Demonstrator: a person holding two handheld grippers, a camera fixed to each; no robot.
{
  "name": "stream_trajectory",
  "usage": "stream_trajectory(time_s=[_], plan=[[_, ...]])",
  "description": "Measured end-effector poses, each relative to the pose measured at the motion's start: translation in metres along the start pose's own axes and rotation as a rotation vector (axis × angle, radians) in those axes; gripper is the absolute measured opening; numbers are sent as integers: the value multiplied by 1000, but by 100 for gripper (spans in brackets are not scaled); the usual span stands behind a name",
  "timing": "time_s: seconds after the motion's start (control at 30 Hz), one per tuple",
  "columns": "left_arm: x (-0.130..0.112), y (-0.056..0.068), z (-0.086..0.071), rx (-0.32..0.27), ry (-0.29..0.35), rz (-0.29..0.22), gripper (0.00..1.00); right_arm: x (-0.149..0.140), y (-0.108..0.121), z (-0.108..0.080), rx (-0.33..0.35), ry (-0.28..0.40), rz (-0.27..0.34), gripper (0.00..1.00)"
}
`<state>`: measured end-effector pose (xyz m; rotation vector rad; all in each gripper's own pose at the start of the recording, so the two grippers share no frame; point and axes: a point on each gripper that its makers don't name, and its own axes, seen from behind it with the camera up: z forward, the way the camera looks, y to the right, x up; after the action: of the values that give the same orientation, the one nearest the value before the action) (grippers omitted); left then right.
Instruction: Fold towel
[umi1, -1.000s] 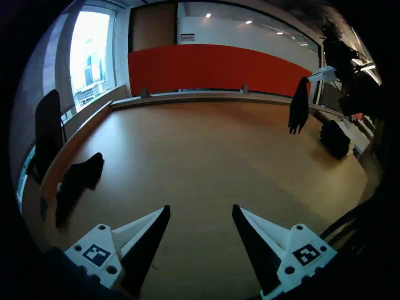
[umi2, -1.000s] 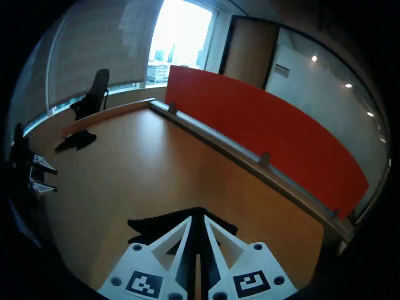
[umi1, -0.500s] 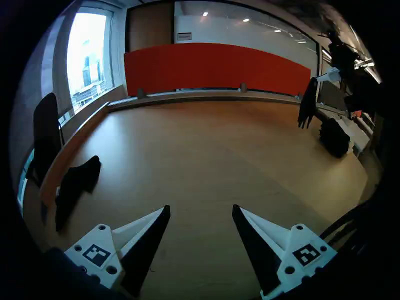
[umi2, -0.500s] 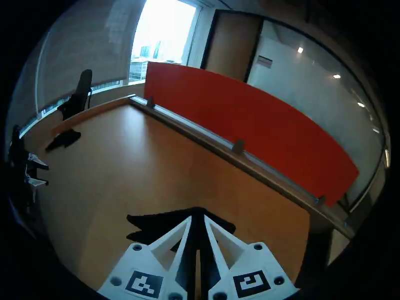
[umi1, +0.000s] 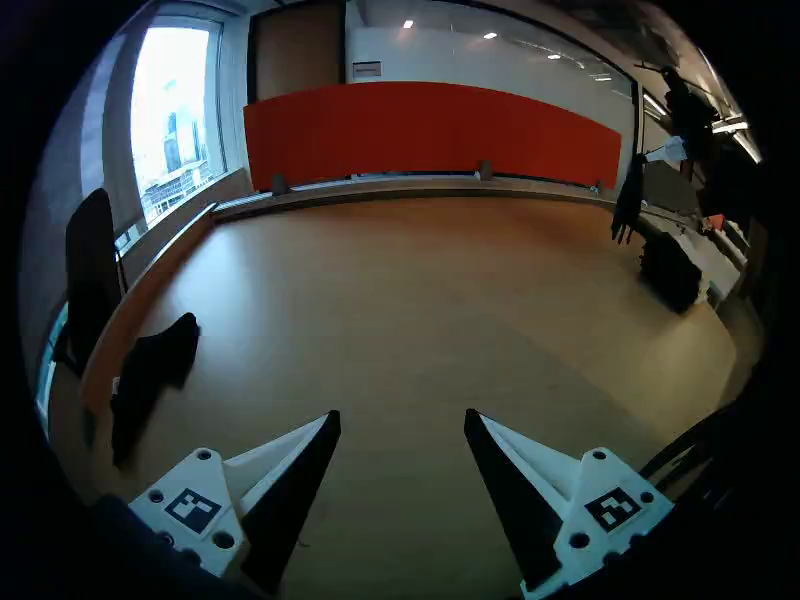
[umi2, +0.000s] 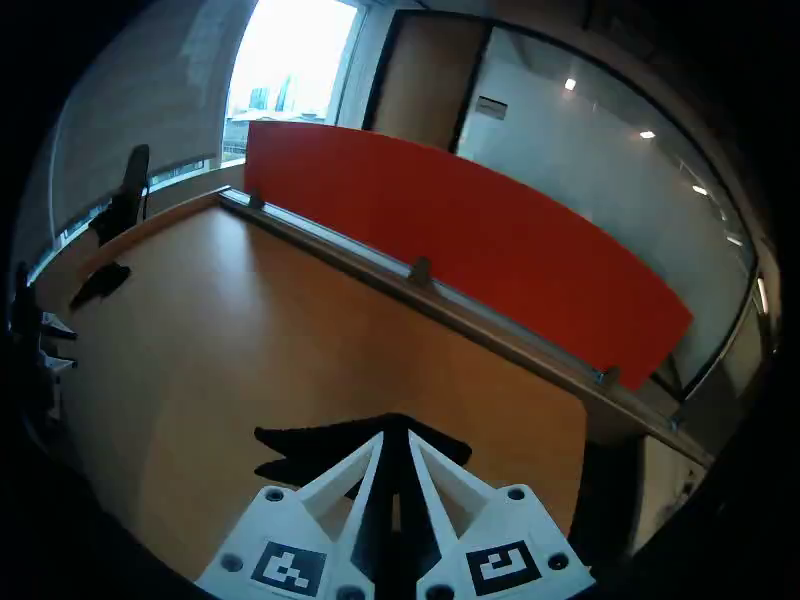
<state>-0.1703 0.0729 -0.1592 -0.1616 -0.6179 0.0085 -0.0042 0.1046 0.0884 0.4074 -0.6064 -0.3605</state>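
My right gripper (umi2: 397, 440) is shut on a black towel (umi2: 305, 450), which spreads dark under and to the left of its fingertips. In the left gripper view that towel (umi1: 629, 203) hangs limp from the right gripper (umi1: 668, 152) at the far right, above the table's end. My left gripper (umi1: 400, 420) is open over the wooden table (umi1: 420, 300) with nothing between its fingers. In the right gripper view the left gripper (umi2: 48, 342) is small at the far left edge. A second black cloth (umi1: 150, 368) lies crumpled on the table's left side.
A red partition (umi1: 430, 130) on a rail runs along the table's far edge. A dark chair (umi1: 90, 265) stands by the window on the left. A black bag-like object (umi1: 670, 272) sits past the table's right end. The second cloth (umi2: 100, 284) lies far off.
The right gripper with the hanging towel has drifted right and farther off in the left gripper view. Its own view has swung along the red partition. The left gripper has stayed open and nearly still.
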Motion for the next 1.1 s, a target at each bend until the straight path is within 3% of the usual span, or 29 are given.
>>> stream_trajectory(time_s=[0.47,0.87,1.1], plan=[[4,11,3,-11,-4,16,92,-26,45,-16,-63,-41,26,2],[7,17,5,-21,-5,31,92,-44,59,-27,-89,-61,48,2],[10,23,6,-34,-4,42,92,-62,66,-43,-110,-72,65,2]])
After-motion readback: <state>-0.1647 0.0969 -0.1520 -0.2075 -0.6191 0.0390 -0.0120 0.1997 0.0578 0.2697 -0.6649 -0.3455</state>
